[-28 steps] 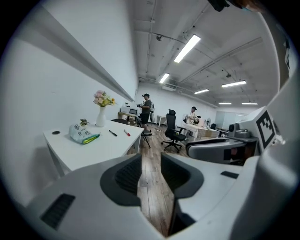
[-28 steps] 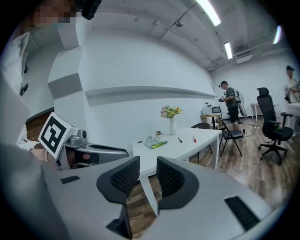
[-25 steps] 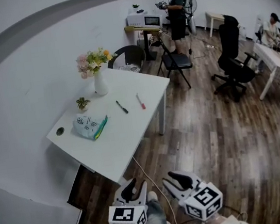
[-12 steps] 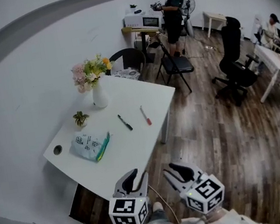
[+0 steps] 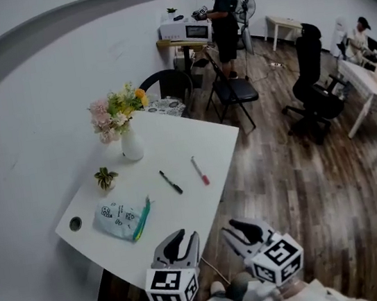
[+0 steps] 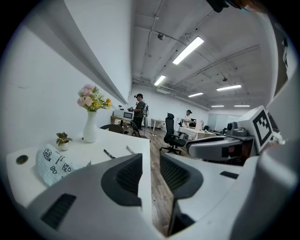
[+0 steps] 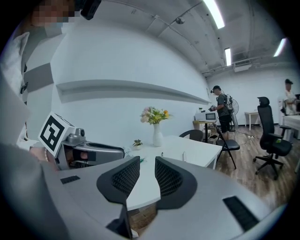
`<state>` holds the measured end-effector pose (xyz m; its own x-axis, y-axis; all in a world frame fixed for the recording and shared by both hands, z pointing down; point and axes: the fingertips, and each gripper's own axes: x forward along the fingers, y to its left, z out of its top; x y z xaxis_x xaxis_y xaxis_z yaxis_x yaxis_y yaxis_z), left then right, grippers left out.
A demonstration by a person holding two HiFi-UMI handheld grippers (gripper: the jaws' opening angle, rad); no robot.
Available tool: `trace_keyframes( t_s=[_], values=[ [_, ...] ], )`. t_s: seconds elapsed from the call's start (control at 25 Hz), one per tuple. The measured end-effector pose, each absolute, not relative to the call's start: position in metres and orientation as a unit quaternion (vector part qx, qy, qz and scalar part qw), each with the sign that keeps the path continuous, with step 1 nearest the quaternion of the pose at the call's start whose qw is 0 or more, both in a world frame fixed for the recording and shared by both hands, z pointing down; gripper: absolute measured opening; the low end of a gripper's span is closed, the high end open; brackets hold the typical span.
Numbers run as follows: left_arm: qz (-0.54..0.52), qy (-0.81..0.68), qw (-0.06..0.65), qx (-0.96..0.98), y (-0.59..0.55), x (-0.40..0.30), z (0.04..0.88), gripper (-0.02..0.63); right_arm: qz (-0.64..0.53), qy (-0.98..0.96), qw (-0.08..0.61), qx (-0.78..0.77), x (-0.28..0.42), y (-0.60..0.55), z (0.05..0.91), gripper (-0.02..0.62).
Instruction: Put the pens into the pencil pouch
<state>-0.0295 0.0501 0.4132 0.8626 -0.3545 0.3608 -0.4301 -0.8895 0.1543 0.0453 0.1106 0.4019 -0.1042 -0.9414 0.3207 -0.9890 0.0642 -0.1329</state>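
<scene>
Both claws are hovering low at the near end of the white table [image 5: 173, 141], side by side and off its near corner, touching none of the things on it. The left claw [image 5: 185, 236] is standing wide; its jaws have just been closing a little, with nothing between them. The right claw [image 5: 230, 230] is also gaping, somewhat narrower, and is holding nothing.

The pencil pouch [image 5: 122, 220], white with a printed pattern and a teal edge, is lying flat on the table's near left part. The black pen [image 5: 171, 182] and the red pen [image 5: 200, 170] are lying further along the table, near each other but not touching, both apart from the pouch. A small potted plant [image 5: 105, 177] and a vase of flowers [image 5: 130, 144] are standing beyond the pouch, by the wall.
</scene>
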Motion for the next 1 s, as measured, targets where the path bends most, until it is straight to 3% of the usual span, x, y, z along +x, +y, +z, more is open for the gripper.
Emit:
trace_keyframes(
  t_s=[1.0],
  values=[
    [0.204,-0.307,0.141,0.919,-0.055,-0.044,0.447,0.109,0.187,-0.789,0.108,0.575,0.055,-0.017,0.424,0.095]
  ],
)
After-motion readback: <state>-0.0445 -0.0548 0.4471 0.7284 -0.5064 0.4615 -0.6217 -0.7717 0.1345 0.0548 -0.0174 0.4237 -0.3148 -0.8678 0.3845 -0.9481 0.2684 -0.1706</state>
